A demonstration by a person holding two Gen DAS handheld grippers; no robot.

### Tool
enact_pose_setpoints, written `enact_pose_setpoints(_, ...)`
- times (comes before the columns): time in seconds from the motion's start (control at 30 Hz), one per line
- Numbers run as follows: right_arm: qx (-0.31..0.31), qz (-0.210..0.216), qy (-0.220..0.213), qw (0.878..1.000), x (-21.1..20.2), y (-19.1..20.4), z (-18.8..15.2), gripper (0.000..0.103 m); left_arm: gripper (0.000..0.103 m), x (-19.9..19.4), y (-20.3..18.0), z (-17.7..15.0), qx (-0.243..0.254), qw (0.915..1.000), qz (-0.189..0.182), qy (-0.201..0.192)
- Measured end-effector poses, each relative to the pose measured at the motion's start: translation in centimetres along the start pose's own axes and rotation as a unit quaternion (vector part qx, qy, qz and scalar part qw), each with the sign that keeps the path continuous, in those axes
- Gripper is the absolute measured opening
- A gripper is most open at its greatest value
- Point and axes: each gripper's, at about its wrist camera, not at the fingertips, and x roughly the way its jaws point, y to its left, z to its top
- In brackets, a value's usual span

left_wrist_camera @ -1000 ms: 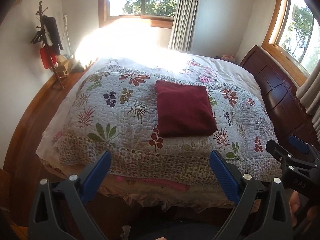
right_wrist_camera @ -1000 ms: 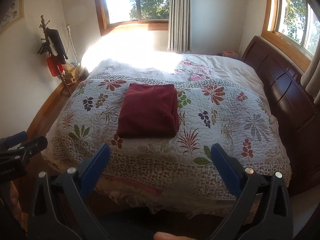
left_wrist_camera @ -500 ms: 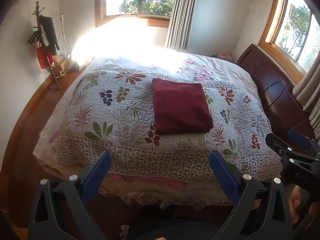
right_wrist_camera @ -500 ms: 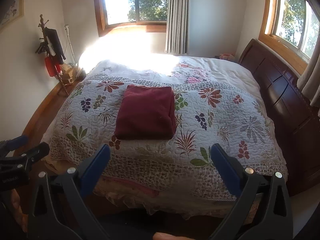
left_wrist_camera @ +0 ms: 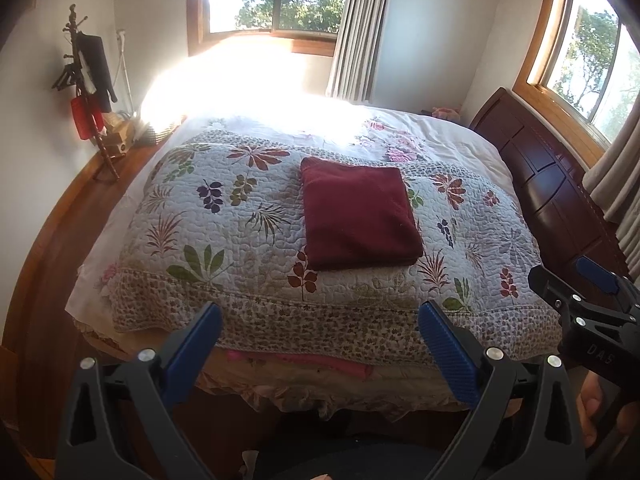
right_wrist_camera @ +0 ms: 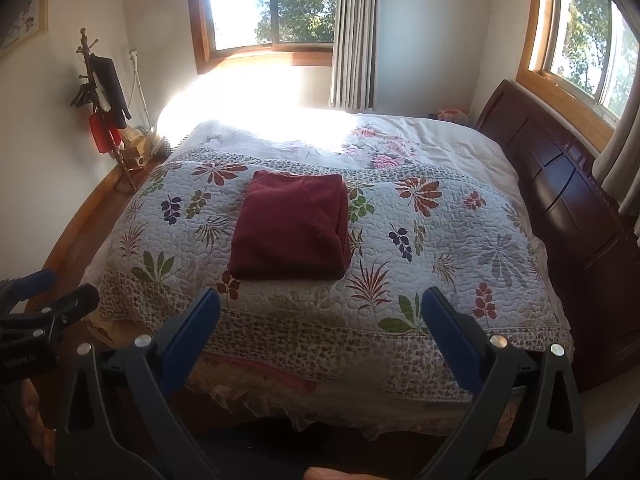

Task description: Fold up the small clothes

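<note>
Each tool is a black plastic clamp frame with two long arms that end in blue, finely ribbed pads. On the left tool (left_wrist_camera: pixel 318 326) the pads (left_wrist_camera: pixel 448 354) slant inward, and round silver screws (left_wrist_camera: pixel 495 353) sit on the black arms just behind them. Triangular cut-outs pierce the arms lower down. The right tool (right_wrist_camera: pixel 320 312) has the same blue pads (right_wrist_camera: pixel 192 326) and silver screws (right_wrist_camera: pixel 498 341). Seen from the left tool's side, the right one carries pale letters (left_wrist_camera: pixel 599 359) on its black body, reading roughly "DAS". A hand's fingers (left_wrist_camera: pixel 592 404) show beneath it.
</note>
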Motion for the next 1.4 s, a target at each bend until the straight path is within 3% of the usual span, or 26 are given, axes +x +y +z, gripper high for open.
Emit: enact_pose_setpoints(1.4, -0.004, 0.005, 0.007, 1.0, 1.0, 0.0, 0.6, 0.1, 0.099, 0.5, 0.5, 0.7, -0.001, 0.9998, 0.017, -0.006)
